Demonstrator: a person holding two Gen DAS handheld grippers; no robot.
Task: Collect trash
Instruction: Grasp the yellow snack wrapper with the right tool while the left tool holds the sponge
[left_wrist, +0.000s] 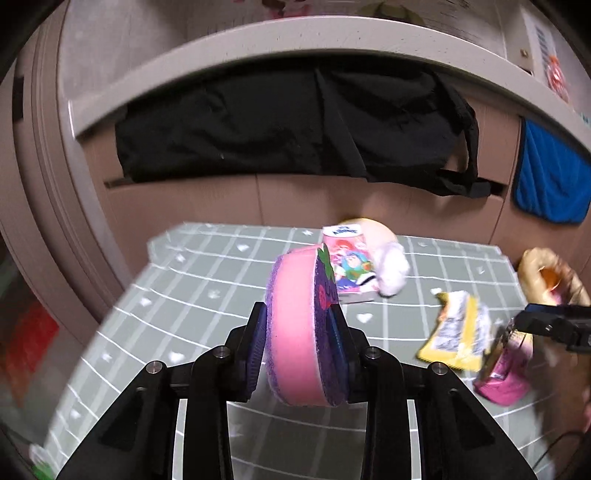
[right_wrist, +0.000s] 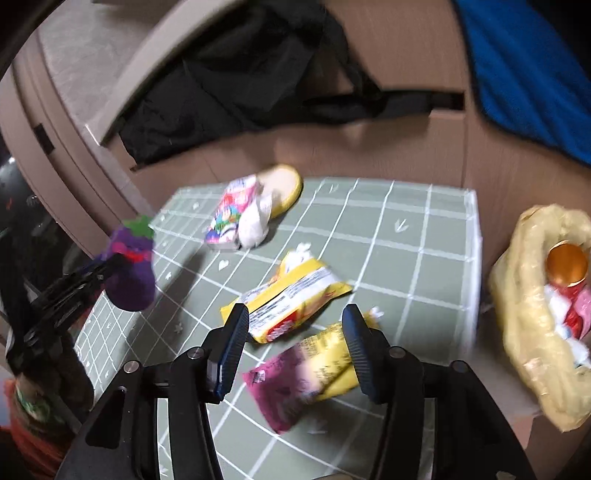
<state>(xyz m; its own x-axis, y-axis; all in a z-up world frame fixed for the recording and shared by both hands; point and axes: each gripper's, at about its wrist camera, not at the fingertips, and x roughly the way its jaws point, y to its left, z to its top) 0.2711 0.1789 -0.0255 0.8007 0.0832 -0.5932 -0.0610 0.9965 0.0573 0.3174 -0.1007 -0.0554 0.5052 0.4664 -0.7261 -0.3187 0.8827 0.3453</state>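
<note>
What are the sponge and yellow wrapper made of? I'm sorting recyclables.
Sponge: looks like soft pink foam with a rough purple scrub face, matte, held in the left claw. Yellow wrapper: probably thin plastic film, glossy, printed and crinkled.

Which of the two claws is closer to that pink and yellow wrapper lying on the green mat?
Right. The right gripper hangs open just over the pink and yellow wrapper. The left gripper is off at the mat's far side, shut on a purple and pink sponge.

Both wrist views share mat (left_wrist: 207, 280), blurred.
</note>
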